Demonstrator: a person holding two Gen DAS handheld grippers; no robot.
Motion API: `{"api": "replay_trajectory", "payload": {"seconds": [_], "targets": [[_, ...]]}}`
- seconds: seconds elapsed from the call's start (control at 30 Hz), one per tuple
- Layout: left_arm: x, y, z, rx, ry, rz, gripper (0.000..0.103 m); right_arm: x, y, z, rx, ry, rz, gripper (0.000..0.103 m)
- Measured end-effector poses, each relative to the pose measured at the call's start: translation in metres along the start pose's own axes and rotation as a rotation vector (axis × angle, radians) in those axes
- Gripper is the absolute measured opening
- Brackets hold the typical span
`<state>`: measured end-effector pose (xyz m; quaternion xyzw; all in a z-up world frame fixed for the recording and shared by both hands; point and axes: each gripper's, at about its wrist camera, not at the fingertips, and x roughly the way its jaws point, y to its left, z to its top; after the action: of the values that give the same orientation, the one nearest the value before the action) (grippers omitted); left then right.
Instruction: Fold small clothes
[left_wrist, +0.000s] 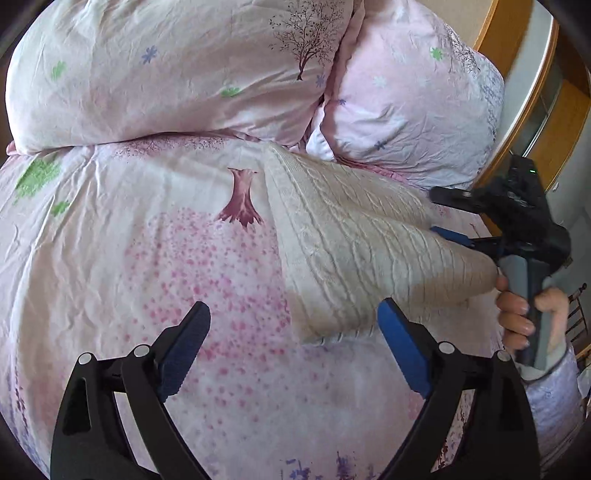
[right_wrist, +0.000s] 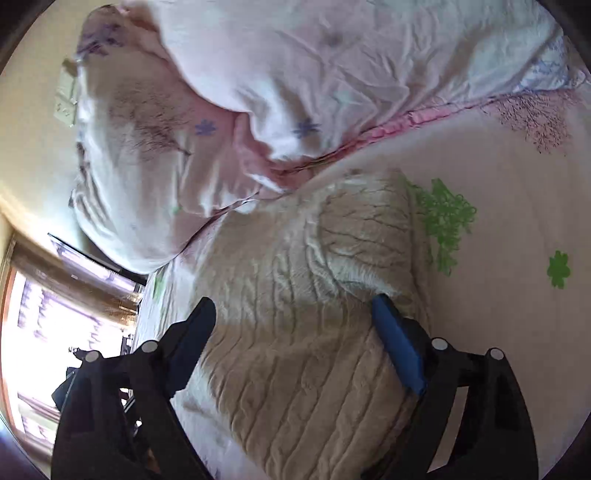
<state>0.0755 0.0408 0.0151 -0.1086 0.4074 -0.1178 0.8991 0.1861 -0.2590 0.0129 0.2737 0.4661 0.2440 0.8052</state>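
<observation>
A cream cable-knit garment (left_wrist: 354, 251) lies folded on the pink flowered bedspread (left_wrist: 129, 258). My left gripper (left_wrist: 293, 332) is open just in front of the garment's near edge, with its right blue pad (left_wrist: 400, 350) beside the near corner. My right gripper (left_wrist: 450, 218), held by a hand, is at the garment's right side in the left wrist view. In the right wrist view the right gripper (right_wrist: 293, 321) is open and hovers over the garment (right_wrist: 295, 332), one finger on each side of it. The garment's far end is folded over.
Two pink flowered pillows (left_wrist: 177, 74) (left_wrist: 410, 107) lie at the head of the bed beyond the garment. A wooden bed frame and wall (left_wrist: 517, 74) are at the right. A bright window (right_wrist: 48, 332) is at the left in the right wrist view.
</observation>
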Motion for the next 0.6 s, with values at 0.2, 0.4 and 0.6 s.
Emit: {"api": "replay_trajectory", "payload": {"seconds": [0.2, 0.4, 0.6], "targets": [[0.005, -0.008, -0.015, 0.026, 0.047, 0.107, 0.102, -0.040, 0.025, -0.021, -0.090, -0.094, -0.120, 0.084], [0.024, -0.027, -0.028, 0.107, 0.080, 0.223, 0.102, -0.095, 0.024, -0.112, -0.235, -0.262, -0.337, 0.101], [0.041, -0.037, -0.038, 0.161, 0.129, 0.273, 0.102, -0.022, 0.021, -0.150, -0.281, -0.106, -0.457, 0.101]]}}
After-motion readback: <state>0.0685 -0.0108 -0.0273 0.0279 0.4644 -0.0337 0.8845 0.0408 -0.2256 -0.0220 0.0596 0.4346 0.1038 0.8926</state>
